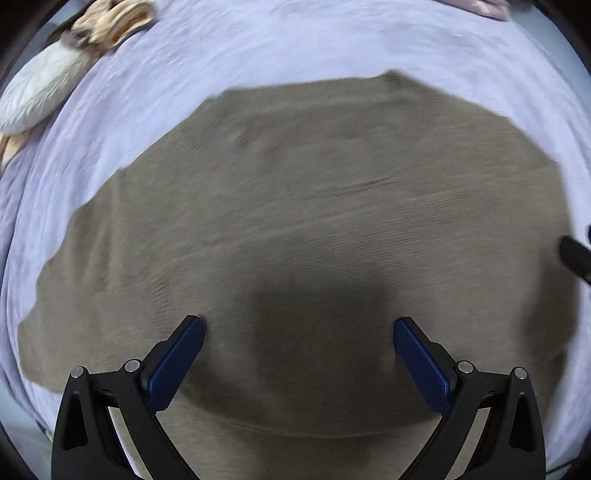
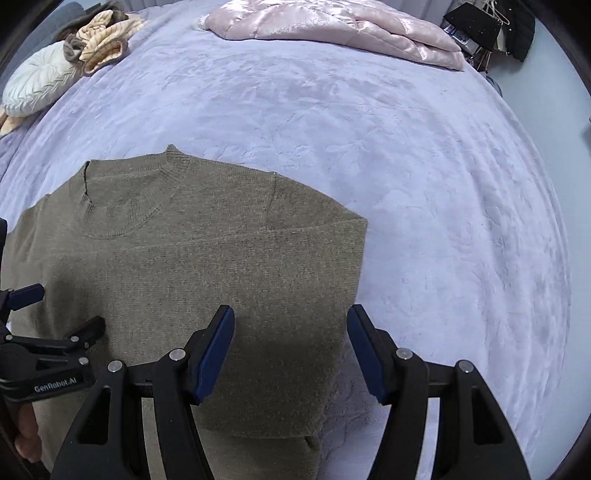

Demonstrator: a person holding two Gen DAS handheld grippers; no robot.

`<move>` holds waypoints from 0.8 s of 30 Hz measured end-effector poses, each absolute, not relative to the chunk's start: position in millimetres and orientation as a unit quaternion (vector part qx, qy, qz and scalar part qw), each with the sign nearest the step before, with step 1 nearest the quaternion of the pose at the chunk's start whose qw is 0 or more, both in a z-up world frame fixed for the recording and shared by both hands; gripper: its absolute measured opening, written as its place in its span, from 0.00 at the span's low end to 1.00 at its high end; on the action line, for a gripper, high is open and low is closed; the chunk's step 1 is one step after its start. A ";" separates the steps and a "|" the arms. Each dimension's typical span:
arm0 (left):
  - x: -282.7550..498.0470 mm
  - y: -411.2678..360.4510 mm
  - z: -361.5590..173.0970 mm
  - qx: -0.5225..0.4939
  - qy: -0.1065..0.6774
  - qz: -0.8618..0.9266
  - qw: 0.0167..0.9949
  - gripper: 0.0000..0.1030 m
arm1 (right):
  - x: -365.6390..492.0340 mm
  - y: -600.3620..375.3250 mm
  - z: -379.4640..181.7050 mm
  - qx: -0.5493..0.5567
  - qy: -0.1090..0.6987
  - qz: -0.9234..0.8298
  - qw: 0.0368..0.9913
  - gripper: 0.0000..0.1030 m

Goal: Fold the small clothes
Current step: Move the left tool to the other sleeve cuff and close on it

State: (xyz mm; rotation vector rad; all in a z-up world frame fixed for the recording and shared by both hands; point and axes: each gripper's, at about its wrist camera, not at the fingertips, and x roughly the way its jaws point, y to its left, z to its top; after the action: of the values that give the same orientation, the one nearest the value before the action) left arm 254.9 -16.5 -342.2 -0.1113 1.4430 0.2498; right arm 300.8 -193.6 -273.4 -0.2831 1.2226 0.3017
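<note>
An olive-brown knit sweater [image 2: 207,266] lies flat on the lavender bed cover [image 2: 424,184], collar toward the far side. Its right sleeve is folded in across the body, giving a straight right edge. My right gripper [image 2: 291,314] is open just above the sweater's lower right part, nothing between its fingers. In the left wrist view the sweater [image 1: 295,221] fills most of the frame, blurred. My left gripper [image 1: 299,325] hovers open over it, fingers wide apart and empty. The left gripper [image 2: 55,314] also shows at the left edge of the right wrist view, over the sweater's left side.
A pink satin quilt [image 2: 343,26] lies folded at the far side of the bed. A white round cushion [image 2: 40,85] and a heap of cream and brown clothes [image 2: 103,40] sit at the far left. Dark items and hangers [image 2: 487,26] stand beyond the bed's far right corner.
</note>
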 end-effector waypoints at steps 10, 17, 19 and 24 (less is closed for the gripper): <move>207.6 75.1 -344.3 -0.111 0.664 0.161 0.722 1.00 | 283.4 -159.9 -301.6 -0.174 0.587 0.191 0.767 0.72; 187.7 93.5 -324.8 -0.124 0.664 0.130 0.726 1.00 | 293.9 -173.6 -303.1 -0.135 0.615 0.159 0.761 0.80; 178.2 103.7 -307.7 -0.120 0.647 0.151 0.738 1.00 | 289.1 -162.8 -281.4 -0.138 0.593 0.170 0.775 0.80; 117.4 168.6 -294.2 -0.186 0.631 0.225 0.718 1.00 | 260.8 -95.8 -266.0 -0.146 0.581 0.228 0.767 0.80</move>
State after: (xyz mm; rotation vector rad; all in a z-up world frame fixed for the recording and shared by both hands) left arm 117.4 168.6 -294.2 -0.4111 1.3961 0.4986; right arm 260.8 -95.8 -266.0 -0.3176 1.2623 0.4942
